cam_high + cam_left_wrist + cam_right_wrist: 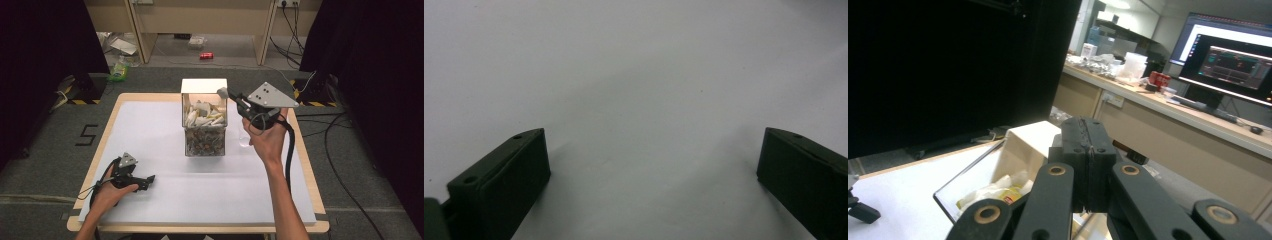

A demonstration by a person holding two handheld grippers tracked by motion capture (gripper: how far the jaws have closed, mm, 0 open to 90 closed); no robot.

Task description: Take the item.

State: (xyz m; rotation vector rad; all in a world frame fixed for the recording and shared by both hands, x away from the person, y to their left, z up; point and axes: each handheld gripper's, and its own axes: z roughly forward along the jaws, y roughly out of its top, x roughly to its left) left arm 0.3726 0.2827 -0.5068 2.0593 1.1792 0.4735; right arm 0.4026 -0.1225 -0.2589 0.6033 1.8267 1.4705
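Observation:
A clear box [205,142] with its white lid [203,85] standing open sits at the back middle of the table. It is full of small pale packets [204,116]. My right gripper [223,93] is raised over the box's right rear corner and points left, its jaws shut. In the right gripper view the right gripper [1089,135] has its jaws pressed flat together with nothing seen between them, and the box rim [968,180] and packets [990,192] lie below. My left gripper [145,182] rests at the table's front left. Its jaws stand wide open over bare white sheet [654,165].
The table [165,200] has a white sheet and a wooden rim. Something small and clear [243,139] stands just right of the box. Dark curtains flank both sides, cables [330,150] trail on the floor at the right, and a red can [206,56] lies beyond the table.

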